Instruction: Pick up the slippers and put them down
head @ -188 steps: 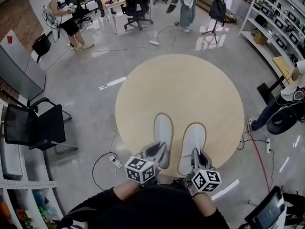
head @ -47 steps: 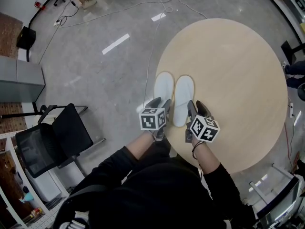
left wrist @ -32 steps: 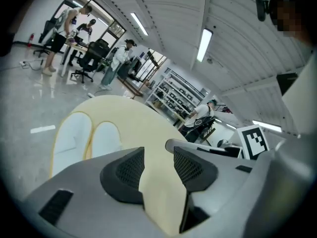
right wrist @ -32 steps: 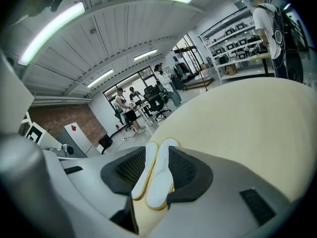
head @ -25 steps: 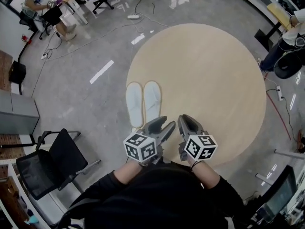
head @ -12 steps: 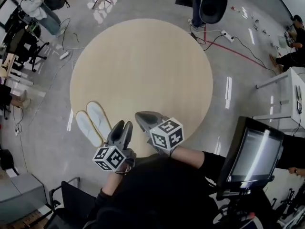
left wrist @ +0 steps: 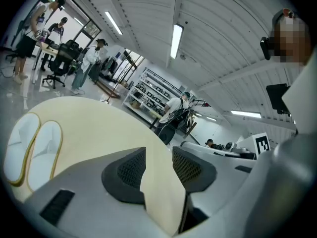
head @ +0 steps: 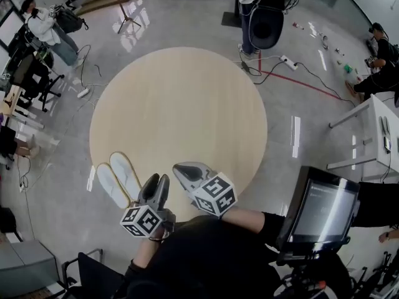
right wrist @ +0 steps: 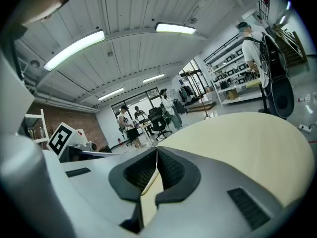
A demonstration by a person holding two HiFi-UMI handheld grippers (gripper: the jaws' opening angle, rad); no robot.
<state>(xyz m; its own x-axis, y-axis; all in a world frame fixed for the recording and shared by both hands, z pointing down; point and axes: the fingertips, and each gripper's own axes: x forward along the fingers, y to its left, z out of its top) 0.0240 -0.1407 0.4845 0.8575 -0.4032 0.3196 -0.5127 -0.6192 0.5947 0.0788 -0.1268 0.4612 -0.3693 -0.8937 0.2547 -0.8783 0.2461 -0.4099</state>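
Two white slippers with tan rims lie side by side, soles down, at the left rim of the round beige table. In the left gripper view the slippers show at far left. My left gripper hovers over the near rim just right of them, open, with only tabletop showing between its pads. My right gripper is beside it further right, shut with nothing in it. Its fingertips meet over the table. Neither gripper touches a slipper.
A monitor on a stand is close at the lower right, a white desk beyond it. A person with a dark bag stands at the table's far side. Cables cross the glossy floor. More people and chairs are at the far left.
The slippers, earlier gripped at the heels, now lie free at the table's left rim. Both grippers have drawn away to the right. The right jaws have closed and the head view has swung round.
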